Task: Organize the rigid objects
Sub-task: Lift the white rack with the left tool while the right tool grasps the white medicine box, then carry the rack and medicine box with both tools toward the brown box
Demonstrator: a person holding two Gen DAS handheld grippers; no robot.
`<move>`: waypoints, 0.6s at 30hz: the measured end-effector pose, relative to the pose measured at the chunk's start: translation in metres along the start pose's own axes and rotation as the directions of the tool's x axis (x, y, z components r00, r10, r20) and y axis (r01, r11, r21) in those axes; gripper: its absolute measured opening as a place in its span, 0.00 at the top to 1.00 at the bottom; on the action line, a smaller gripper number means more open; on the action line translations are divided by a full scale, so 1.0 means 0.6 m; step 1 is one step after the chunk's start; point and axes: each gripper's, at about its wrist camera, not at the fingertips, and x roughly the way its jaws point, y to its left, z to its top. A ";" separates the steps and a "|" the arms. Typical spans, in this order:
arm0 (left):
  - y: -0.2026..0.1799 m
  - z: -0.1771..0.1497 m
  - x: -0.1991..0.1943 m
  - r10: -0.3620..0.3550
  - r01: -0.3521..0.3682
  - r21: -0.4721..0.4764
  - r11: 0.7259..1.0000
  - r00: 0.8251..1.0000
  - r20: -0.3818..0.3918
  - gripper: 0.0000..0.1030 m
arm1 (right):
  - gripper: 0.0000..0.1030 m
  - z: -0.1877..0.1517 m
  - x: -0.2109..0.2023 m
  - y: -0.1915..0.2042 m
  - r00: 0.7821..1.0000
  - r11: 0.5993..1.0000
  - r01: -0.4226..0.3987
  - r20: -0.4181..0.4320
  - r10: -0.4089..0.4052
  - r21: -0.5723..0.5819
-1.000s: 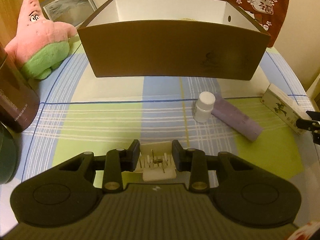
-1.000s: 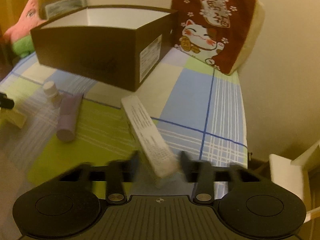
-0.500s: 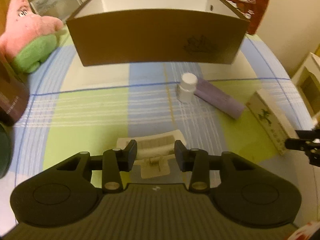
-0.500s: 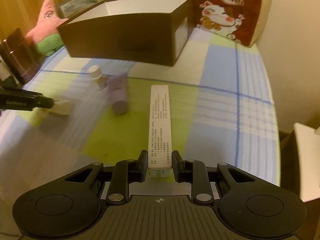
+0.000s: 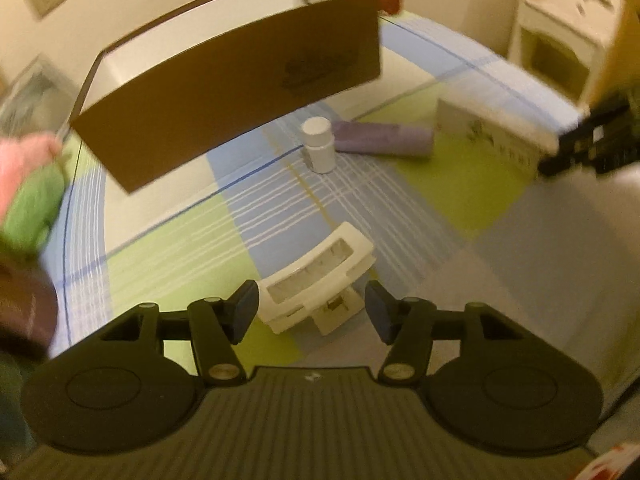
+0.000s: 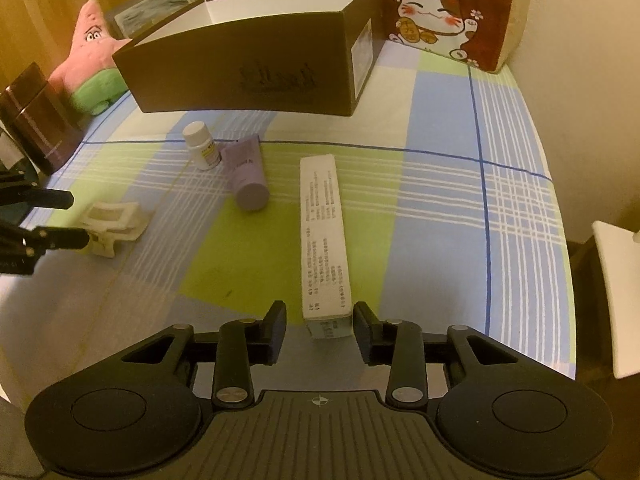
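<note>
Both our grippers are opening: the left gripper (image 5: 312,312) around the white clip (image 5: 320,280) at lower centre, the right gripper (image 6: 318,334) around the long carton (image 6: 324,236). Neither pad presses. Closing off-centre could skid either thing across the cloth (image 6: 440,200).

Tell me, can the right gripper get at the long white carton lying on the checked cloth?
Probably yes: the right gripper, jaws opening, already straddles the near end of the long white carton, with nothing between them.
</note>
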 end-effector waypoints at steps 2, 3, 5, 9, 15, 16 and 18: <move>-0.011 -0.002 0.012 0.032 -0.032 0.062 0.998 0.999 -0.002 0.45 | 0.62 -0.001 -0.001 0.002 1.000 1.000 0.007 0.003 -0.007 0.007; -0.013 -0.003 0.018 0.045 -0.044 0.080 0.996 0.999 -0.003 0.45 | 0.62 -0.001 -0.001 0.003 1.000 1.000 0.010 0.004 -0.010 0.010; -0.008 -0.002 0.029 0.042 -0.041 0.069 0.997 0.999 -0.007 0.47 | 0.61 -0.002 -0.002 0.003 1.000 1.000 0.017 0.005 -0.017 0.019; 0.021 0.008 0.038 -0.003 0.002 -0.069 0.998 1.000 -0.014 0.49 | 0.61 -0.006 -0.005 0.005 1.000 0.999 0.026 0.012 -0.026 0.042; 0.072 0.039 0.059 -0.047 0.027 -0.378 0.926 0.998 -0.045 0.52 | 0.61 -0.007 -0.005 0.004 0.999 0.996 0.042 0.013 -0.043 0.083; 0.082 0.043 0.063 -0.064 0.037 -0.426 0.904 0.997 -0.049 0.54 | 0.61 -0.006 -0.005 0.004 0.999 0.995 0.044 0.013 -0.046 0.087; 0.107 0.047 0.070 -0.109 0.067 -0.529 0.846 0.993 -0.049 0.57 | 0.61 -0.005 -0.005 0.006 0.999 0.995 0.048 0.016 -0.049 0.092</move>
